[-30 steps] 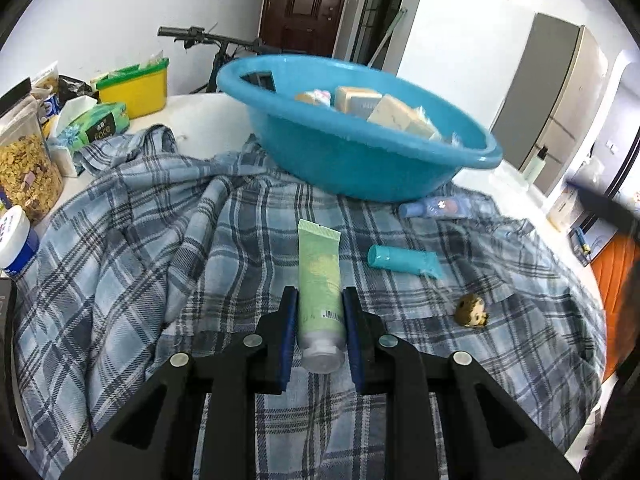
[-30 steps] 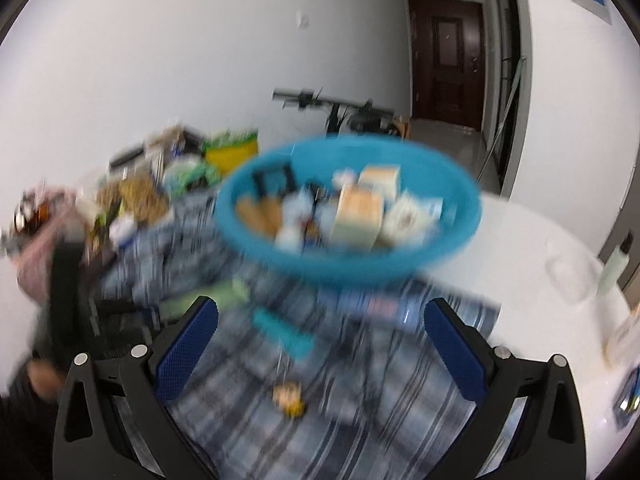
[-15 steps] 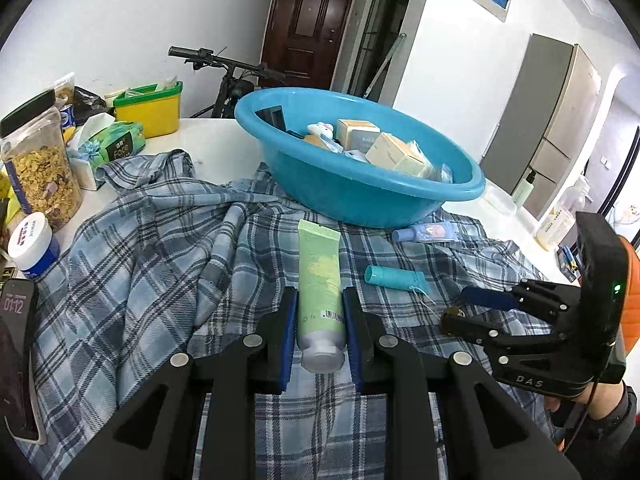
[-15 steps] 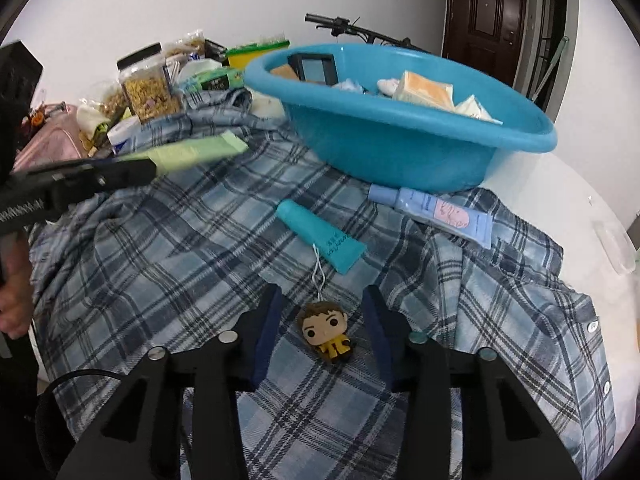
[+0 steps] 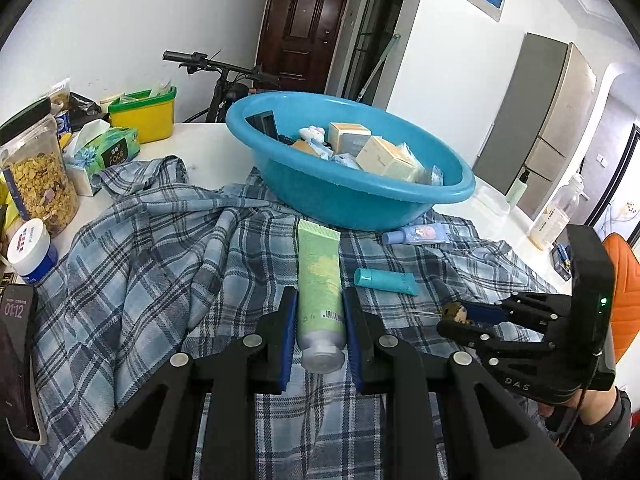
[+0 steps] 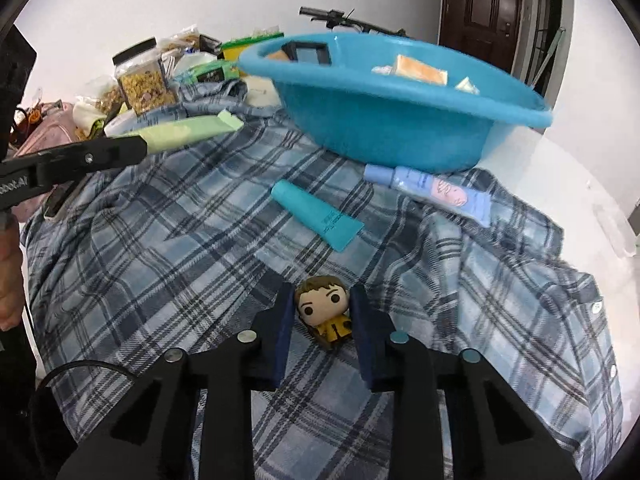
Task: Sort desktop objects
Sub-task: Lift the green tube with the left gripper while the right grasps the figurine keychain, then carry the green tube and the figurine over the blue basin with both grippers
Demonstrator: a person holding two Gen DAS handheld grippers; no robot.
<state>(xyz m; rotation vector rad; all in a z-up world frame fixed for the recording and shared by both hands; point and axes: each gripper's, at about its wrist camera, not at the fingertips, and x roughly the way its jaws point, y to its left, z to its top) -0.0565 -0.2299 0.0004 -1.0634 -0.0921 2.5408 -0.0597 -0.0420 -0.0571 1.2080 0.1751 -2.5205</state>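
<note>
My left gripper (image 5: 320, 300) is shut on a pale green tube (image 5: 319, 272), held cap-end toward the camera above the plaid shirt (image 5: 160, 264). My right gripper (image 6: 321, 294) has its jaws closing on a small brown-haired figurine in a yellow coat (image 6: 324, 312), which lies on the shirt; both pads touch the sides of its head. In the left wrist view the right gripper (image 5: 452, 318) sits low at the right. A blue basin (image 5: 360, 204) holding several boxes stands beyond. A teal tube (image 6: 316, 214) and a light blue tube (image 6: 436, 190) lie in front of the basin.
Along the left edge are a cereal jar (image 5: 38, 176), a white tub (image 5: 32, 250), a phone (image 5: 14, 356), a tissue pack (image 5: 108, 152) and a yellow bin (image 5: 146, 114). Bottles (image 5: 556, 216) stand at the far right. A bicycle leans behind the table.
My right gripper came down over the figurine and its jaws went from wide open to closed around the head. The left gripper kept its hold on the green tube.
</note>
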